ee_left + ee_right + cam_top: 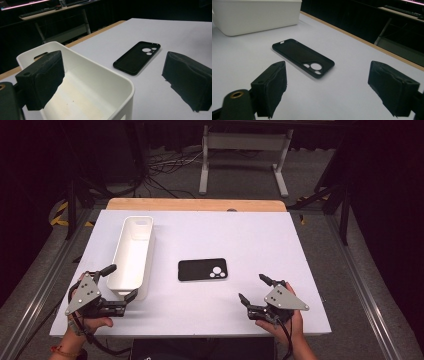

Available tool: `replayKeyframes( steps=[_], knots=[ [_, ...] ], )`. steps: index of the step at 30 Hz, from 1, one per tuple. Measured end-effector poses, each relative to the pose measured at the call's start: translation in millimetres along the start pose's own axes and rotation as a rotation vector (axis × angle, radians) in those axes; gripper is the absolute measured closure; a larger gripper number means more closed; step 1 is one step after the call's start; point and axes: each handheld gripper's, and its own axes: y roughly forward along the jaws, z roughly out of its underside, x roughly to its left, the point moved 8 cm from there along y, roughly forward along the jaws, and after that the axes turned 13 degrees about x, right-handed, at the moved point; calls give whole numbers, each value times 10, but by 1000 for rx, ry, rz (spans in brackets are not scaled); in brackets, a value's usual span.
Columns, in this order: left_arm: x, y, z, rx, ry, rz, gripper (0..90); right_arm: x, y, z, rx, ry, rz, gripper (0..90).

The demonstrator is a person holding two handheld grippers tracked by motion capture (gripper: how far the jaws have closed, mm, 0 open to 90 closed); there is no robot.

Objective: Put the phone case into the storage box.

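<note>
A black phone case lies flat on the white table, hollow side up, its camera cut-outs at the end toward the person's right. It sits near the middle of the table, free of everything — nothing touches it.

Taking the case as the landmark: the right gripper rests on the table nearer the person and off to the case's right, well short of it, held in the person's right hand. Its jaws stand wide apart with nothing between them. In the right gripper view the case lies ahead of the two black jaws, beyond their tips and roughly centred in the gap, camera cut-outs at its near end.

The left gripper sits to the case's left and also nearer the person, held in the left hand. Its jaws are spread too — they straddle the near end of a white bin, one jaw outside its left wall and the other at its near right corner; whether either presses on the plastic cannot be told. In the left gripper view one jaw hangs over the bin's hollow while the case lies beyond, on bare table.

The bin is a long, narrow tub, lying left of the case, apart from it, running away from the person. Beyond the case, a wooden strip edges the far side of the table.
</note>
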Motion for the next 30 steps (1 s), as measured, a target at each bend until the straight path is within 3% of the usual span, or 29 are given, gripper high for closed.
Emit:
replayKeyframes(
  steps=[12, 22, 30],
  knots=[
    [-31, 37, -2, 2, -13, 32, 57, -24, 26, 7, 19, 25, 0, 162],
    [-87, 63, -25, 0, 12, 46, 57, -72, 142, 79, 95, 89, -18, 158],
    [-124, 74, -2, 20, 21, 63, 57, -96, 228, 118, 165, 108, -38, 158]
  ],
)
